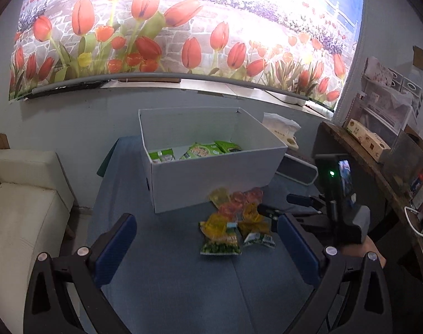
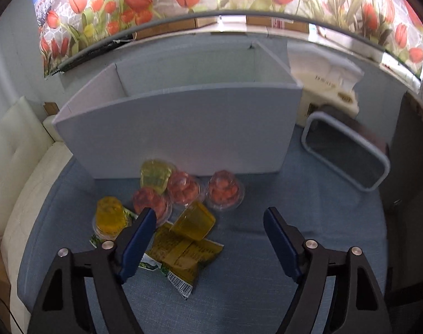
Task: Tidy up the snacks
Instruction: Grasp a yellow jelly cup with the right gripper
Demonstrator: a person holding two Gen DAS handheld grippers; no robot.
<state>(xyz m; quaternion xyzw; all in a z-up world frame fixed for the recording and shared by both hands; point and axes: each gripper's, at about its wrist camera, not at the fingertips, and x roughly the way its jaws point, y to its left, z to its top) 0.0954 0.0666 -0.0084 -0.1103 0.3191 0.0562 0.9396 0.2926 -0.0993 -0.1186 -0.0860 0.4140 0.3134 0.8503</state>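
Observation:
A white box [image 1: 211,183] stands on the blue table and holds green snack packets [image 1: 200,150]. In front of it lies a pile of jelly cups and snack packets [image 1: 233,222]. In the right wrist view the box [image 2: 183,133] is ahead, with red jelly cups [image 2: 225,190], yellow jelly cups [image 2: 111,214] and a yellow packet [image 2: 183,253] before it. My left gripper [image 1: 205,239] is open and empty, hovering short of the pile. My right gripper [image 2: 210,236] is open and empty just above the pile; it also shows in the left wrist view [image 1: 278,207].
A cream sofa [image 1: 25,203] lies left of the table. A grey-rimmed bin [image 2: 347,153] and a white bag [image 2: 325,80] sit right of the box. A wooden shelf with boxes [image 1: 370,142] stands at the right.

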